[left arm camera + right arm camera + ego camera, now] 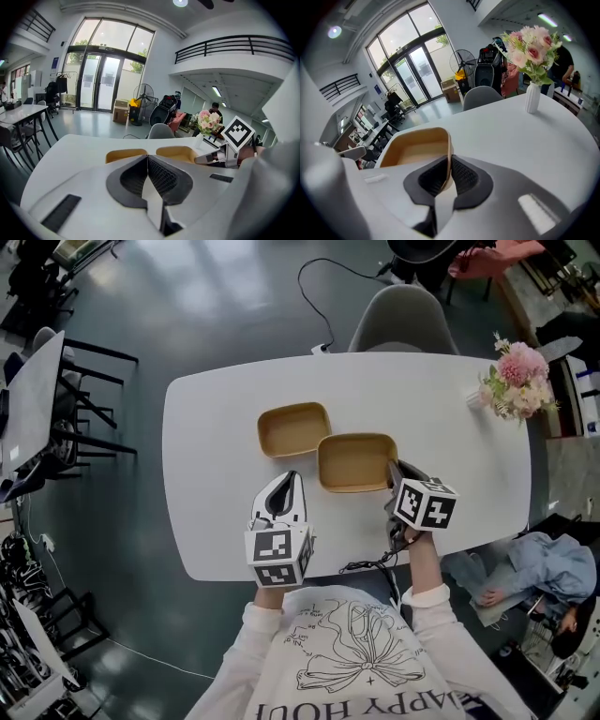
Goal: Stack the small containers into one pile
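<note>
- Tan near container point(356, 462) sits on the white table point(216, 418). The right tool point(395, 472) pinches its 3 o'clock wall, pads pressed on either side of the thin rim.
- Far container point(293, 428) lies just beside it at 10 o'clock, long axis running 9 to 3.
- Left tool point(285, 482), jaws together and empty, hovers at 6 o'clock of the far container and is nearer to it. The right tool has the load, so its carry likely heads toward 10 o'clock.

An open-plan office hall. In the left gripper view, tall glass doors point(99, 83) stand at eleven o'clock, a railed mezzanine point(234, 47) at two, desks point(21, 114) at nine.
</note>
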The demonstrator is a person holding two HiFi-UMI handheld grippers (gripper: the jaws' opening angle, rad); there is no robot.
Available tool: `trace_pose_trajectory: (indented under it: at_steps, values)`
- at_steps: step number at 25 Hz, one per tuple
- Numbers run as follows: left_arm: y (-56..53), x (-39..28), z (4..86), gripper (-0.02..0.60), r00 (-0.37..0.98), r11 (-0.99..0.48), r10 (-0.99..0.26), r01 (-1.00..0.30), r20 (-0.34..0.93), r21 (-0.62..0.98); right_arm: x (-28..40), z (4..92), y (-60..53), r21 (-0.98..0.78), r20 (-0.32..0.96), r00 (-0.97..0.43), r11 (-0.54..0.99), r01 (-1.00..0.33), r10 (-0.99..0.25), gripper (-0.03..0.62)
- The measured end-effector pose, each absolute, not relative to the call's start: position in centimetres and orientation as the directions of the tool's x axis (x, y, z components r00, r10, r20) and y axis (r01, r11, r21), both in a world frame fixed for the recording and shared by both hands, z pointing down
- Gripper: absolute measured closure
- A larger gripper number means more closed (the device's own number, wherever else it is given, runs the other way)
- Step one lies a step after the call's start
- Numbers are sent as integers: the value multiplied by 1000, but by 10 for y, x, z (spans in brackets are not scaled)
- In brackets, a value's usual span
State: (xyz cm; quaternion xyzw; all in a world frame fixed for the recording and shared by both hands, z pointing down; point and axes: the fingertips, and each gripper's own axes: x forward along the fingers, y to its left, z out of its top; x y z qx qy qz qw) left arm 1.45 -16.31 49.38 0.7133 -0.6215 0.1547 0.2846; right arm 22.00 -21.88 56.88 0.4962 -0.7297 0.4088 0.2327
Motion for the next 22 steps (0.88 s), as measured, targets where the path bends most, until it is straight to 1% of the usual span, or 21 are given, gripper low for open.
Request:
trace_pose_trajectory:
  at_steps: [6, 12, 17, 22]
  values:
    - [-168, -32, 475, 574, 147, -32, -827, -976, 542, 215, 172, 553, -237, -334, 743, -390, 202, -920, -544, 563]
    - [-171, -75, 475, 574, 115, 16, -835, -972, 538, 233, 123, 549, -257, -306, 745, -398, 256, -917, -535, 563]
    - [-178, -101, 480, 574, 103, 47, -831, -967, 547, 252, 95, 554, -275, -265, 760, -387, 294, -918, -522, 563]
    - [-182, -112, 489, 574, 96, 69, -822, -962, 561, 265, 84, 570, -286, -239, 785, -375, 318, -917, -494, 563]
